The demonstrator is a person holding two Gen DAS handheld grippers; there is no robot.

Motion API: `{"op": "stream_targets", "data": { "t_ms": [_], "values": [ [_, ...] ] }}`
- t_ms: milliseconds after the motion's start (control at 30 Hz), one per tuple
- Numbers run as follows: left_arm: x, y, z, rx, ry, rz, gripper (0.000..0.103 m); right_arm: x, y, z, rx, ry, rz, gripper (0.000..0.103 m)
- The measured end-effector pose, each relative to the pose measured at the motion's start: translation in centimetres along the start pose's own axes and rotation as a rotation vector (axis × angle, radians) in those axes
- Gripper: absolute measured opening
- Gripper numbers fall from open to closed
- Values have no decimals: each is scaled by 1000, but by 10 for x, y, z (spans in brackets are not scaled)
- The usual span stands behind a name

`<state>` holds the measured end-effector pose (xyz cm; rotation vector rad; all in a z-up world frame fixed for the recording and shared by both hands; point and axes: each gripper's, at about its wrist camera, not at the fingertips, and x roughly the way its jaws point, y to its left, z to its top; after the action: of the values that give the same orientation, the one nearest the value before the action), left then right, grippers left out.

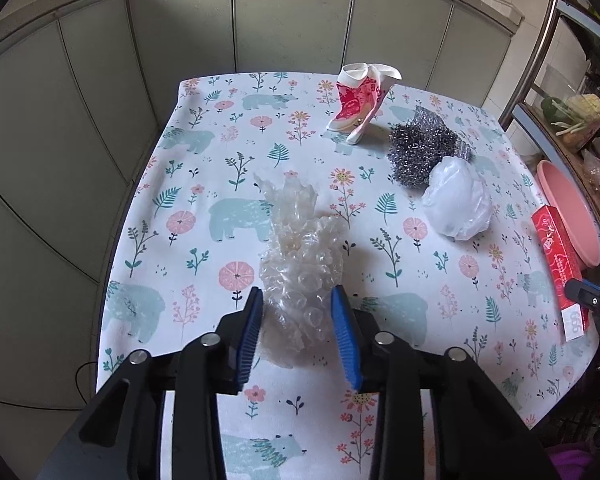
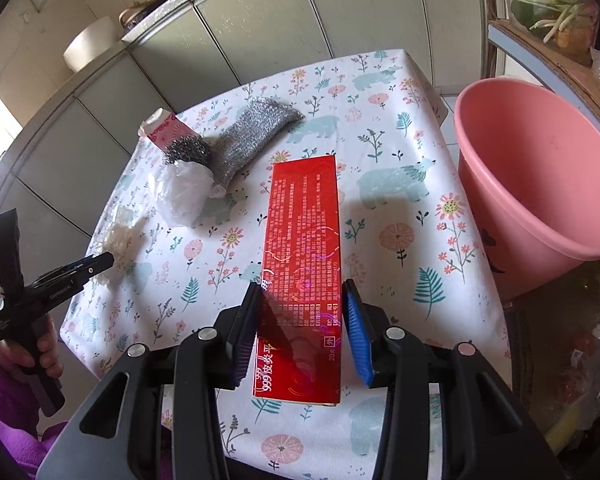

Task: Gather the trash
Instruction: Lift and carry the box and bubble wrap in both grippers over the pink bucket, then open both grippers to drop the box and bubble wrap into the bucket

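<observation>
The left gripper is straddling, jaws spread, the near end of the light, springy bubble wrap wad at mid-table, while the right gripper, also spread, is flanking the stiff red carton, probably best pinched across its long edges.

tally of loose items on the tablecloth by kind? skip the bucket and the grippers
Bubble wrap wad: 1
Red carton box: 1
Crumpled white plastic bag: 1
Steel wool scourer: 1
Silver mesh scouring cloth: 1
Red-and-white crushed paper carton: 1
Total: 6
</observation>
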<state>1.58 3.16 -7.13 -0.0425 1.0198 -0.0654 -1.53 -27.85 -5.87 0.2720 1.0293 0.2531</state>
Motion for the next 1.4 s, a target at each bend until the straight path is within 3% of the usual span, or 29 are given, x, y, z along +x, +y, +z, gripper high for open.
{"op": "stream_targets", "data": {
  "t_ms": [100, 233, 467, 767, 1000, 1267, 1400],
  "values": [
    [-7, -3, -1, 2, -7, 0, 25, -6, -4, -1, 1, -21, 15, 42],
    [-26, -20, 2, 28, -45, -37, 24, -17, -12, -1, 16, -58, 40, 42],
    [-53, -85, 22, 116, -109, -226, 24, -41, -36, 3, 60, -134, 37, 42],
    [-46, -206, 57, 304, -153, -433, 24, -84, -101, 21, 197, -276, -104, 42],
    [-20, -278, 79, 341, -140, -528, 24, -90, -145, 37, 300, -336, -196, 42],
    [21, -355, 87, 385, -103, -560, 25, -60, -168, 50, 341, -321, -280, 42],
    [43, -372, 88, 390, -70, -542, 25, -41, -181, 52, 366, -280, -314, 42]
  ]
}}
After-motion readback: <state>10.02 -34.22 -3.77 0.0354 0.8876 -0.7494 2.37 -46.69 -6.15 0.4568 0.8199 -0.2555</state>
